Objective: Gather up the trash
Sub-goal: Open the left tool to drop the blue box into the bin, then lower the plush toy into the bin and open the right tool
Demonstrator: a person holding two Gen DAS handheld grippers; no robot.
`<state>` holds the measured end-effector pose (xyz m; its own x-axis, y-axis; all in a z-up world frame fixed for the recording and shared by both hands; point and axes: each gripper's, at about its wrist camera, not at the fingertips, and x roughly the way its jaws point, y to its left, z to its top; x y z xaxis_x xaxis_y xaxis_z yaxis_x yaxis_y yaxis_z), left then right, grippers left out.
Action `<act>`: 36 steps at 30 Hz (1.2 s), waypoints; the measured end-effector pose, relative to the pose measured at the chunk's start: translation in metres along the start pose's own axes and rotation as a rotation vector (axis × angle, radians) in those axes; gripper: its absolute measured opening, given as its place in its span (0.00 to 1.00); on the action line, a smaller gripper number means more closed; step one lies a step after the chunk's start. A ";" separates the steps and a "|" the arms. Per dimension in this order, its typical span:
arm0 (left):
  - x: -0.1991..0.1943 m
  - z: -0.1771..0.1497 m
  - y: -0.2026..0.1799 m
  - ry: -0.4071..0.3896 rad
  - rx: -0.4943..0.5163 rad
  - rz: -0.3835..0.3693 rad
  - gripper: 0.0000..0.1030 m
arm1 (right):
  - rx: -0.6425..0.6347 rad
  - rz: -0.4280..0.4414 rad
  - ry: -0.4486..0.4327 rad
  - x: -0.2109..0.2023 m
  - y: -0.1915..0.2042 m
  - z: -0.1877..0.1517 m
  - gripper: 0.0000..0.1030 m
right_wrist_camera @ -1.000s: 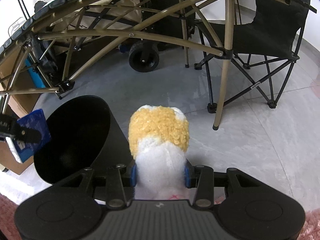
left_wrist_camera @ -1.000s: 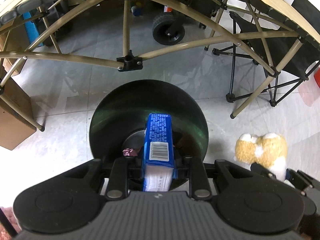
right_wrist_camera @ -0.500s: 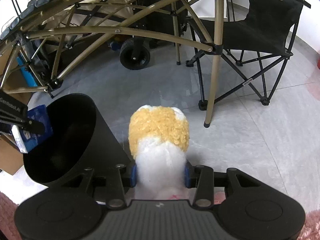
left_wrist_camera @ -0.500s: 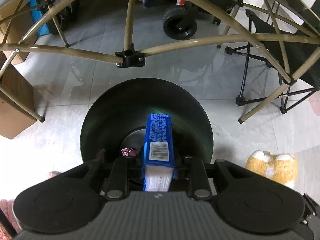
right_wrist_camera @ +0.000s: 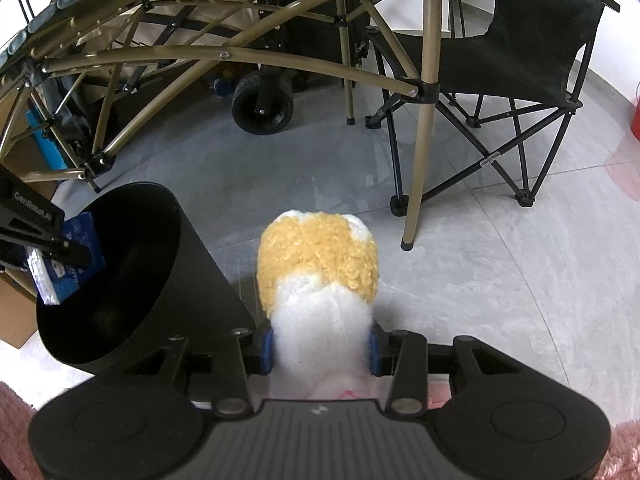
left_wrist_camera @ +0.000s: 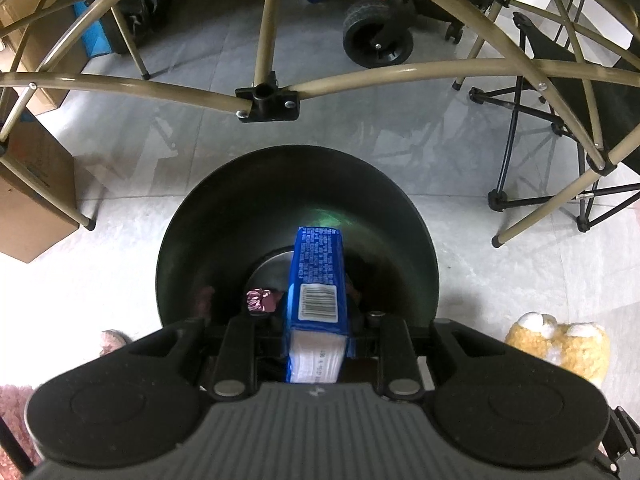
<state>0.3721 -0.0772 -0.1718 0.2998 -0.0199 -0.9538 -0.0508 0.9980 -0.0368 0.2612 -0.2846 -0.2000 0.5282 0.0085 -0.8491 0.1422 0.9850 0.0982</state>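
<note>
A grey tiled floor (left_wrist_camera: pixel 328 120) with a dull sheen runs under a frame of tan metal tubes (left_wrist_camera: pixel 400 74) joined by black plastic brackets.

Left wrist view: the left gripper (left_wrist_camera: pixel 316 328) is clamped on a blue tissue packet (left_wrist_camera: pixel 318 292), a soft rectangular pack with a white barcode label and white tissue showing at its near end. The packet points forward over the open mouth of a round black plastic trash bin (left_wrist_camera: pixel 296 192) with smooth, glossy inner walls. At the bin's bottom lies a crumpled purple foil wrapper (left_wrist_camera: pixel 260 300). A cardboard box (left_wrist_camera: pixel 36 188) stands on the floor at the left, a black rubber wheel (left_wrist_camera: pixel 378 46) farther back, and a black folding chair (left_wrist_camera: pixel 560 120) at the right.

Right wrist view: the right gripper (right_wrist_camera: pixel 320 354) is closed on a plush toy (right_wrist_camera: pixel 318 264), curly yellow fleece above fluffy white, squeezed between blue pads (right_wrist_camera: pixel 267 350). The bin (right_wrist_camera: pixel 120 280) stands to the left, beside the toy, with the blue packet (right_wrist_camera: pixel 64 264) held over its far left rim. A fuzzy pink rug (right_wrist_camera: pixel 624 452) shows at the lower corners.
</note>
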 end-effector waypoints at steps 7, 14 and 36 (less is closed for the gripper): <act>-0.006 -0.002 -0.004 -0.026 0.016 0.055 0.92 | 0.001 0.000 -0.001 0.000 0.000 0.000 0.39; -0.004 -0.002 0.002 -0.004 0.006 0.088 0.98 | -0.001 0.001 -0.002 0.000 0.001 0.000 0.39; -0.015 -0.009 0.015 -0.024 0.020 0.079 0.98 | -0.026 -0.024 -0.008 0.000 0.007 0.002 0.39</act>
<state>0.3577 -0.0624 -0.1603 0.3180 0.0605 -0.9462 -0.0565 0.9974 0.0448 0.2638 -0.2782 -0.1987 0.5316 -0.0169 -0.8468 0.1336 0.9890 0.0641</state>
